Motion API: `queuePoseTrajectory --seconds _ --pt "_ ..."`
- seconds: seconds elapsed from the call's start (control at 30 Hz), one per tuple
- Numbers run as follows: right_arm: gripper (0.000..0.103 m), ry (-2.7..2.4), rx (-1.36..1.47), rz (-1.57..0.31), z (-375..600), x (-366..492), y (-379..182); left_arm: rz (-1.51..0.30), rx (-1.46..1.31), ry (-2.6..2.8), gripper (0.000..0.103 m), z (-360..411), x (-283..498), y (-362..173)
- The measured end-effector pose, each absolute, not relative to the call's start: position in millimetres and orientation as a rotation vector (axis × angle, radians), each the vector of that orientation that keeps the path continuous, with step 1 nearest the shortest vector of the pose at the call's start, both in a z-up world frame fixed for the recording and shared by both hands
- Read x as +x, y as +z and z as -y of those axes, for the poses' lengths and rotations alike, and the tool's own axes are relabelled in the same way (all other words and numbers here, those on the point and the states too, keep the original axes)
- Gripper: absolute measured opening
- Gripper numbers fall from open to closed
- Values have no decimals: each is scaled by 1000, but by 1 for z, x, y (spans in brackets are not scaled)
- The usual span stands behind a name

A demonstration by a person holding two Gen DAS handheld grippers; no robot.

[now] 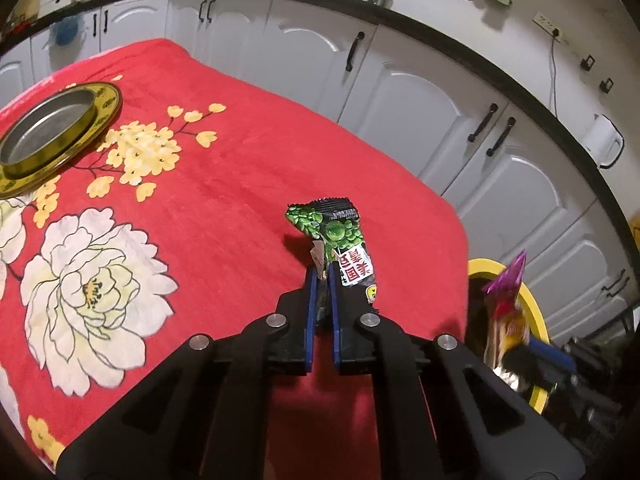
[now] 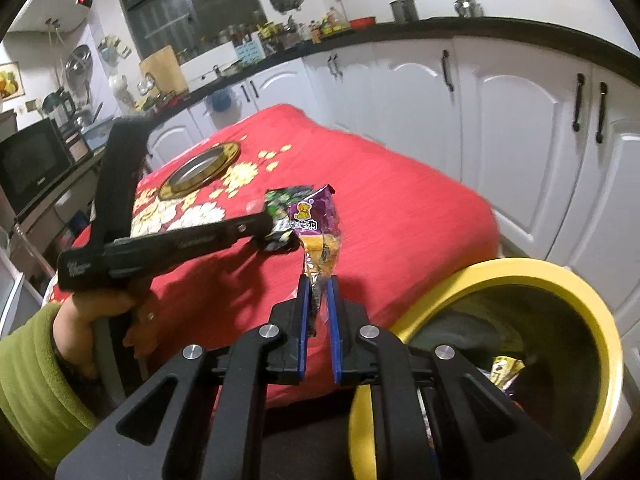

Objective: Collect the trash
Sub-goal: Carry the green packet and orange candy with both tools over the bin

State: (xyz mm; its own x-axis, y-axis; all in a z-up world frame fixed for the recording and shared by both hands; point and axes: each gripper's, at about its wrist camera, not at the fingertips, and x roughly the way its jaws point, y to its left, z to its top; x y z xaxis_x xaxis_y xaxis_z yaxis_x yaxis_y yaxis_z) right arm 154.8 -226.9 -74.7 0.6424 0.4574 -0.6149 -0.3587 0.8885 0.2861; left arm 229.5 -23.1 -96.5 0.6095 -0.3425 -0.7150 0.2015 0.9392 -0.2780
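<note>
My left gripper [image 1: 322, 276] is shut on a green snack wrapper [image 1: 340, 236] and holds it upright above the red flowered tablecloth [image 1: 224, 184]. My right gripper [image 2: 319, 284] is shut on a purple and yellow snack wrapper [image 2: 320, 232], held above the table's near edge, just left of the yellow trash bin [image 2: 520, 280]. In the left wrist view that wrapper [image 1: 506, 300] and the right gripper [image 1: 520, 356] are blurred over the bin [image 1: 536, 312]. In the right wrist view the left gripper [image 2: 280, 236] holds the green wrapper [image 2: 282, 200] just behind the purple one. The bin holds some wrappers [image 2: 504, 370].
A round gold tin lid [image 1: 56, 132] lies at the far left of the table. White kitchen cabinets [image 1: 400, 92] under a black counter run behind and to the right. A microwave [image 2: 32, 164] stands at left.
</note>
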Motion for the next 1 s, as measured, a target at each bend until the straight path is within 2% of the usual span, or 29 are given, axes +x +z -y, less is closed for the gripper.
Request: queuePoseTrajectory --seconds 1.0 --pt "9 273 238 -657 333 119 -65 -753 -79 -506 2 120 175 -41"
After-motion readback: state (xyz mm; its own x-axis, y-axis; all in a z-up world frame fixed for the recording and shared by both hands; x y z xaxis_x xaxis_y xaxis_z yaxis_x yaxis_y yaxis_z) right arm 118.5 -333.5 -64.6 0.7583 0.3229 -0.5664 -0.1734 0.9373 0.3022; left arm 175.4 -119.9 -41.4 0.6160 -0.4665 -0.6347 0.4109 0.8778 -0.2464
